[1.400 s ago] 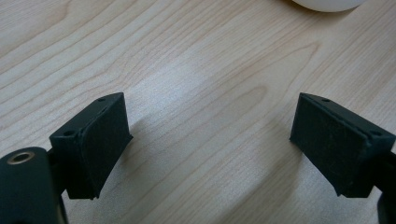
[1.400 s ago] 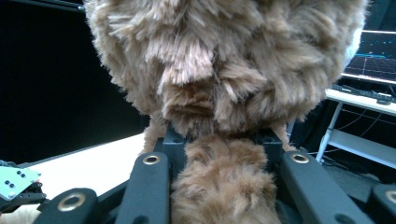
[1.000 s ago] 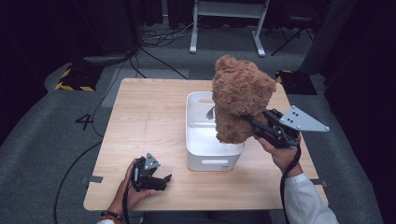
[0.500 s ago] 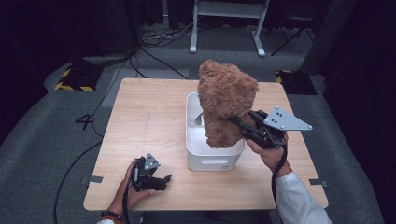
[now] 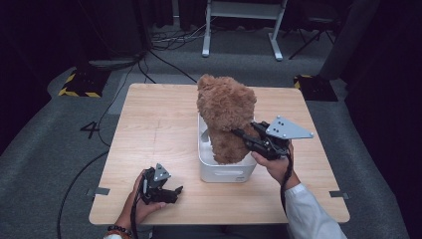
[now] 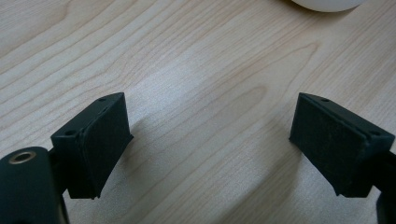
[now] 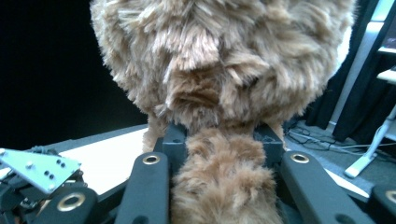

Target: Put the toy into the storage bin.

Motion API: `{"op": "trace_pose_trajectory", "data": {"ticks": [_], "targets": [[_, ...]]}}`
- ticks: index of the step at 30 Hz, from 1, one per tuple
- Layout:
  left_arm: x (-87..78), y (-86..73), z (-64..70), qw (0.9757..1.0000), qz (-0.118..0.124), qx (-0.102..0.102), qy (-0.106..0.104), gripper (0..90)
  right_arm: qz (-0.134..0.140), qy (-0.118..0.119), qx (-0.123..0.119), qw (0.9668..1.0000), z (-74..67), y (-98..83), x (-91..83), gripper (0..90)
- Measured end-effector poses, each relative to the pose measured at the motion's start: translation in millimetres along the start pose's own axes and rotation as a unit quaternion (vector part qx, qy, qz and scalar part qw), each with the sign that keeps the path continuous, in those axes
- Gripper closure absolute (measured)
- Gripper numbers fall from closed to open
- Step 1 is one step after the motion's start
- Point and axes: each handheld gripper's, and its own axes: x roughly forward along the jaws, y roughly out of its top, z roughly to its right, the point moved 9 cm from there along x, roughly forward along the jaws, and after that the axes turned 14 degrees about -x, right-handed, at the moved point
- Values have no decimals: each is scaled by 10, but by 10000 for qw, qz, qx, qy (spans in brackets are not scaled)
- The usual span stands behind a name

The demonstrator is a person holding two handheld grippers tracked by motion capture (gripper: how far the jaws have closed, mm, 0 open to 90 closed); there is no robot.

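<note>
High view: brown plush bear hangs over white bin mid-table, lower end inside rim; right gripper pinches its side. Left gripper rests on table near front edge.
Left gripper view: jaws spread, bare wood between.
Right gripper view: jaws clamped on fur tuft of bear.

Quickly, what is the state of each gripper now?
Left gripper: jaws open, holding nothing.
Right gripper: jaws shut on the brown plush toy.
</note>
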Motion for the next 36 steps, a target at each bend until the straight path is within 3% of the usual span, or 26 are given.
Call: {"op": "trace_pose_trajectory", "data": {"ticks": [4, 20, 29, 36], "targets": [[0, 0, 0, 10000, -2, 3, -2, 123, -75, 110, 69, 9999, -62, -96, 45, 659], [0, 0, 0, 10000, -1, 2, -3, 123, -640, 449, -138, 9968, -230, -316, 223, 651], [1, 1, 1, 10000, 3, -3, -7, 123, -991, 667, -172, 9927, -244, -400, 257, 640], [1, 1, 1, 10000, 4, -2, -8, 123, -1400, 813, -291, 9864, -270, -468, 293, 625]]}}
